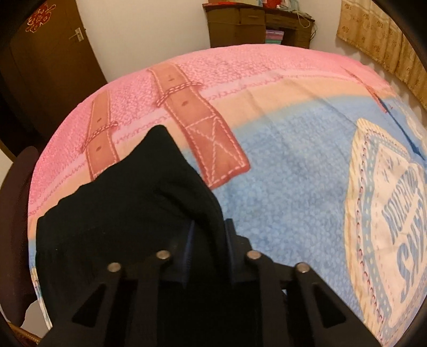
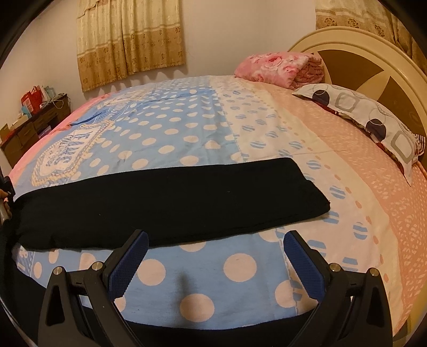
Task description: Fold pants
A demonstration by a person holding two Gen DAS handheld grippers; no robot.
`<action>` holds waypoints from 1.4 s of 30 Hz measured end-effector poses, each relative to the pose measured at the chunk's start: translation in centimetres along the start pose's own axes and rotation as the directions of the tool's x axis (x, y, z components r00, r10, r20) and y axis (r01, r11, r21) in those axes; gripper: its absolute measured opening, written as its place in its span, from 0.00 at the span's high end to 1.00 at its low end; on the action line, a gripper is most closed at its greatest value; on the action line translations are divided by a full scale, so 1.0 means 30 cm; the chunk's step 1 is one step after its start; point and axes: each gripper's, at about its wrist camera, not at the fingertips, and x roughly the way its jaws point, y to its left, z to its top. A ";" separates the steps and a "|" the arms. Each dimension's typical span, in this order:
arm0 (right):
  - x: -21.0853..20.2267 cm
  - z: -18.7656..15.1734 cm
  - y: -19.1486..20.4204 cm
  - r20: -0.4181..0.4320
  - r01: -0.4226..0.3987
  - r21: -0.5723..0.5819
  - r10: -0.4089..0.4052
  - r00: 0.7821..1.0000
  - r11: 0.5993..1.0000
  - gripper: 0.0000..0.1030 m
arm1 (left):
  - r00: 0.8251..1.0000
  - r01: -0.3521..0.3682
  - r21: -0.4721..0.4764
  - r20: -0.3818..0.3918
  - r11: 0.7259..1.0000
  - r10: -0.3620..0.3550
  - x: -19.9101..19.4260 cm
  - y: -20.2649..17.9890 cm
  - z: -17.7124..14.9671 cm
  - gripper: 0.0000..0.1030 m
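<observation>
Pink, peach and blue bedding is covering the bed (image 1: 280, 149) in the left wrist view, with a brown desk (image 1: 259, 25) sitting at 12 o'clock against the far wall and a dark door (image 1: 50, 64) standing at 10 o'clock. The left tongs (image 1: 209, 235) are clamping a bunched fold of the black pants (image 1: 128, 213), which are rising in a peak toward 11 o'clock and draping down to 8 o'clock.

Moving to the right wrist view, the polka-dot sheet is spreading out to a cream headboard (image 2: 373, 69) at 2 o'clock, where a patterned pillow (image 2: 373, 120) and a folded pink blanket (image 2: 280, 66) are lying. Beige curtains (image 2: 128, 40) are hanging at 11 o'clock. The pants (image 2: 173, 200) are lying flat as a long band across the middle, from 9 o'clock to 3 o'clock. The right tongs (image 2: 214, 256) are gaping wide and gripping nothing, hovering just beside the near edge of the pants.
</observation>
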 end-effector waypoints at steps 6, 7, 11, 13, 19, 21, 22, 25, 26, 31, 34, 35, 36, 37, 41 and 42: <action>-0.032 -0.011 -0.016 0.001 0.002 0.023 -0.002 1.000 1.000 0.01 | 0.989 0.143 0.044 0.022 0.989 -0.145 -0.023 0.101 -0.013 0.91; -0.038 -0.013 -0.019 0.000 0.000 0.028 0.000 1.000 1.000 0.01 | 0.984 0.177 0.047 0.023 0.983 -0.179 -0.032 0.127 -0.014 0.92; -0.064 -0.029 -0.029 0.001 -0.013 0.050 0.013 1.000 0.999 0.01 | 0.952 0.291 0.075 0.077 0.954 -0.297 -0.138 0.221 -0.047 0.92; -0.074 -0.035 -0.034 0.005 -0.022 0.060 0.021 1.000 0.998 0.01 | 0.933 0.334 0.090 0.110 0.938 -0.343 -0.191 0.270 -0.062 0.92; -0.049 -0.035 -0.088 -0.027 -0.058 0.154 0.062 0.998 0.986 0.01 | 0.882 0.413 0.142 0.182 0.900 -0.434 -0.318 0.394 -0.133 0.92; -0.040 -0.027 -0.133 -0.027 -0.068 0.212 0.075 0.997 0.975 0.01 | 0.870 0.429 0.154 0.196 0.890 -0.452 -0.343 0.438 -0.161 0.92; -0.038 -0.025 -0.147 -0.025 -0.073 0.229 0.081 0.996 0.971 0.01 | 0.865 0.437 0.155 0.198 0.886 -0.461 -0.349 0.457 -0.172 0.92; -0.011 0.001 -0.213 -0.016 -0.114 0.313 0.125 0.992 0.943 0.01 | 0.856 0.453 0.149 0.203 0.879 -0.475 -0.357 0.503 -0.190 0.92; -0.002 0.008 -0.227 -0.014 -0.124 0.331 0.136 0.991 0.935 0.01 | 0.853 0.457 0.147 0.207 0.877 -0.479 -0.364 0.525 -0.200 0.92; 0.119 0.106 -0.282 -0.023 -0.197 0.461 0.233 0.972 0.865 0.01 | 0.841 0.466 0.144 0.234 0.873 -0.488 -0.391 0.567 -0.210 0.92; 0.235 0.181 -0.280 -0.065 -0.206 0.528 0.281 0.957 0.824 0.01 | 0.837 0.464 0.154 0.246 0.872 -0.489 -0.404 0.575 -0.210 0.92; 0.264 0.194 -0.278 -0.082 -0.197 0.548 0.286 0.955 0.813 0.01 | 0.835 0.467 0.151 0.249 0.871 -0.490 -0.407 0.580 -0.210 0.92; 0.294 0.205 -0.276 -0.092 -0.195 0.569 0.297 0.950 0.799 0.01 | 0.833 0.470 0.147 0.252 0.871 -0.492 -0.407 0.587 -0.210 0.92; 0.324 0.216 -0.273 -0.108 -0.183 0.586 0.300 0.948 0.789 0.01 | 0.833 0.472 0.143 0.252 0.870 -0.493 -0.406 0.593 -0.208 0.92; 0.402 0.238 -0.265 -0.156 -0.108 0.624 0.258 0.953 0.774 0.01 | 0.845 0.446 0.174 0.242 0.878 -0.477 -0.379 0.585 -0.226 0.92; 0.409 0.250 -0.257 -0.162 -0.090 0.615 0.238 0.958 0.783 0.01 | 0.850 0.441 0.177 0.235 0.880 -0.472 -0.367 0.578 -0.230 0.92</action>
